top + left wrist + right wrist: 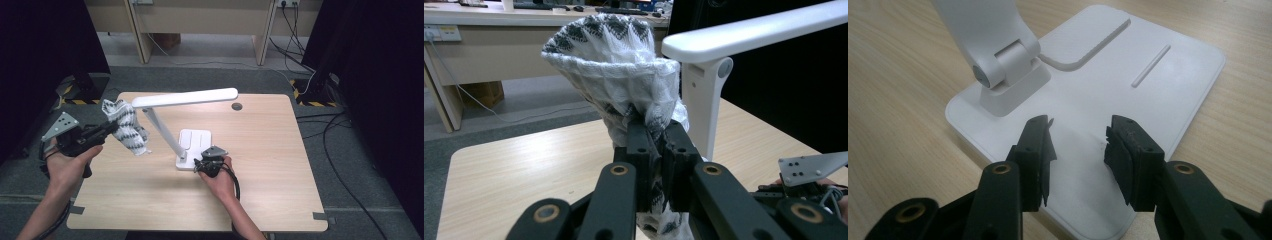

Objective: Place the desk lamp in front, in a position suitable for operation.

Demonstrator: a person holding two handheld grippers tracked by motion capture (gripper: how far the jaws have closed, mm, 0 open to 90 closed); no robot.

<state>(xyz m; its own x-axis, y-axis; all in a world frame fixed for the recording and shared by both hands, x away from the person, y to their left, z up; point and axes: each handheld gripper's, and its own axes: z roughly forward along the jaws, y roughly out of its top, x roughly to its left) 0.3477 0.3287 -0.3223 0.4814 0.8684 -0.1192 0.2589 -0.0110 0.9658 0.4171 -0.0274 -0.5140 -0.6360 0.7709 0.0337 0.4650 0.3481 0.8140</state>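
Two grippers, one lamp (185,100) to wipe.
Keep left gripper (102,131) clamped on cloth (126,125), sweep along lamp head; press right gripper (200,164), jaws apart, onto base (196,138) near table (270,165) centre.

Cloth (127,127) left of lamp (187,142); lamp on table (280,150).

Even, soft overhead light on table (280,165); dark margins either side of it. Faint shadows beneath lamp base (1148,90). Mild glare on base. Jaws nearest lens slightly blurred; background beyond table soft.
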